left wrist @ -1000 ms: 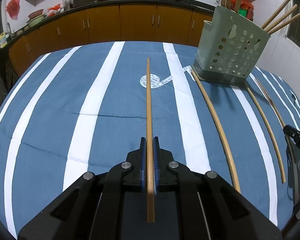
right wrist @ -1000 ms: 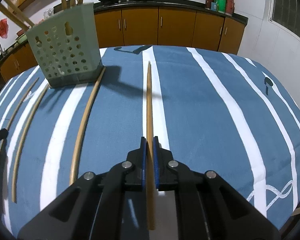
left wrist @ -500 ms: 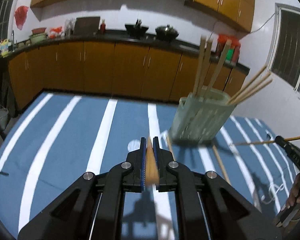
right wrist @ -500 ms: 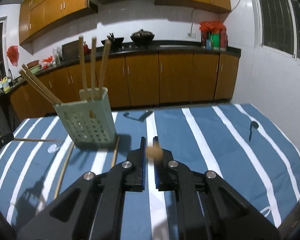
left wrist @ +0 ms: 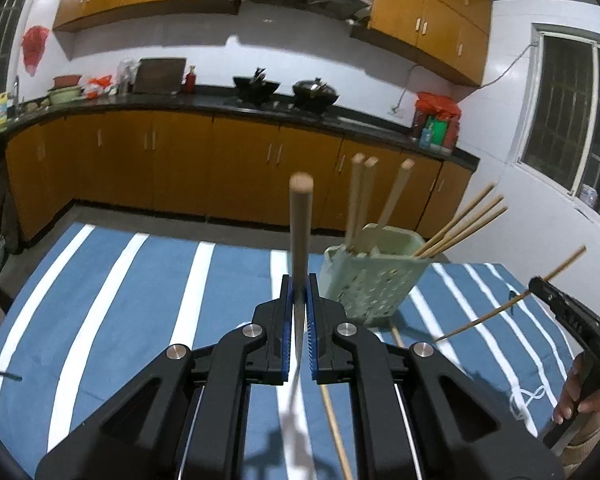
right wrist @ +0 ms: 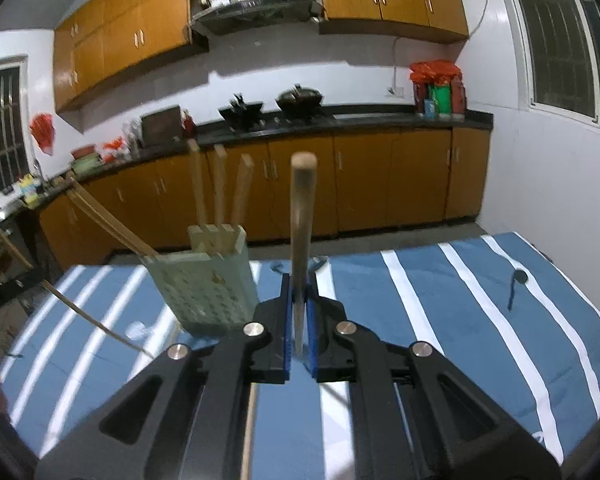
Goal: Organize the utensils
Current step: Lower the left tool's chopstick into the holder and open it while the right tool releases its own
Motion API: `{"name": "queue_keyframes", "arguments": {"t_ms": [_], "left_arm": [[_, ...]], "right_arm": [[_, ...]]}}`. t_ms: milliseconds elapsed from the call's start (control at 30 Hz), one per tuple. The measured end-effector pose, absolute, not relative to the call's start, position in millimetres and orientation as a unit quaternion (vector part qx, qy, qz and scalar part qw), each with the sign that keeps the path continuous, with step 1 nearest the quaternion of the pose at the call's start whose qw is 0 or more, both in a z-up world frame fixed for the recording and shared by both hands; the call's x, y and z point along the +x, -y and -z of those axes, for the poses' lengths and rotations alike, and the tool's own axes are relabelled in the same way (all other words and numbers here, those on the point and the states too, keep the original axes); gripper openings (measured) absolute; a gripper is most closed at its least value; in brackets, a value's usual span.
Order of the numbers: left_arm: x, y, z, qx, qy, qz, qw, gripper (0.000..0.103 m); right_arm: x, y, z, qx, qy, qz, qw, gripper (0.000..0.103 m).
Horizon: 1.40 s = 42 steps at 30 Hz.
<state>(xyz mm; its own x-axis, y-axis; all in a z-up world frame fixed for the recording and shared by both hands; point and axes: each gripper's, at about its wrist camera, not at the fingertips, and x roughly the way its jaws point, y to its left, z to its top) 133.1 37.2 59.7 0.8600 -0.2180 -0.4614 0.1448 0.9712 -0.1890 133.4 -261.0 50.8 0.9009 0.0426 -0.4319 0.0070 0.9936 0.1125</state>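
The left hand-held gripper (left wrist: 299, 312), at the bottom centre of its view, is clenched on a wooden chopstick (left wrist: 300, 240) that sticks up toward the middle of the frame, its round end above the blue pads. The right hand-held gripper (right wrist: 299, 312) grasps in the same way another chopstick (right wrist: 302, 240), which also points up from between its fingers; this one is a little blurred. In the left view, just to the right of the fingers, a green perforated utensil holder (left wrist: 370, 280) stands on the table (left wrist: 120, 300), which is covered with a blue cloth with white stripes. Several chopsticks stand in the holder, some upright and some leaning to the right. One more chopstick (left wrist: 334, 424) lies on the cloth at the lower centre, below the holder. At the right edge of the left view the other gripper appears with its thin stick held slanted over the table. In the right view the holder (right wrist: 204, 284) is left of centre. Behind the table, orange kitchen cabinets (left wrist: 180, 160) run across the frame.
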Motion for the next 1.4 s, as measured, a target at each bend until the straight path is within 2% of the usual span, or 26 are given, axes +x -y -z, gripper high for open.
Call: {"name": "queue_keyframes", "arguments": {"t_ms": [333,533,700,1133,1233,1300,1400], "left_arm": [[124.8,-7.1,-127.5,-0.065,-0.145,0.133,0.978,0.007],[140.9,7.3,-157.6,-0.082,-0.082,0.125,0.985,0.007],[163.3,17.7,-157.9,-0.091,-0.060,0.105,0.988,0.007],[200.7,27.4,-104.4,-0.087,-0.121,0.110,0.983,0.008],[197.2,25.5,-107.3,-0.085,-0.119,0.111,0.983,0.016],[194.2,23.3,-110.8,-0.087,-0.113,0.108,0.984,0.031],[184.8,17.7,-118.6,-0.096,-0.102,0.109,0.984,0.032]], "right_arm": [[113.6,236.6,-137.9,0.079,-0.110,-0.096,0.986,0.008],[127.2,215.1,-164.3,0.059,-0.068,-0.107,0.990,0.008],[157.0,202.2,-156.4,0.042,-0.083,-0.105,0.990,0.008],[205.4,189.0,-111.1,0.033,-0.162,-0.097,0.982,0.010],[199.6,190.4,-114.2,0.036,-0.155,-0.096,0.983,0.017],[193.0,194.2,-120.0,0.041,-0.144,-0.092,0.984,0.023],[180.7,202.7,-127.2,0.048,-0.130,-0.083,0.987,0.026]]}}
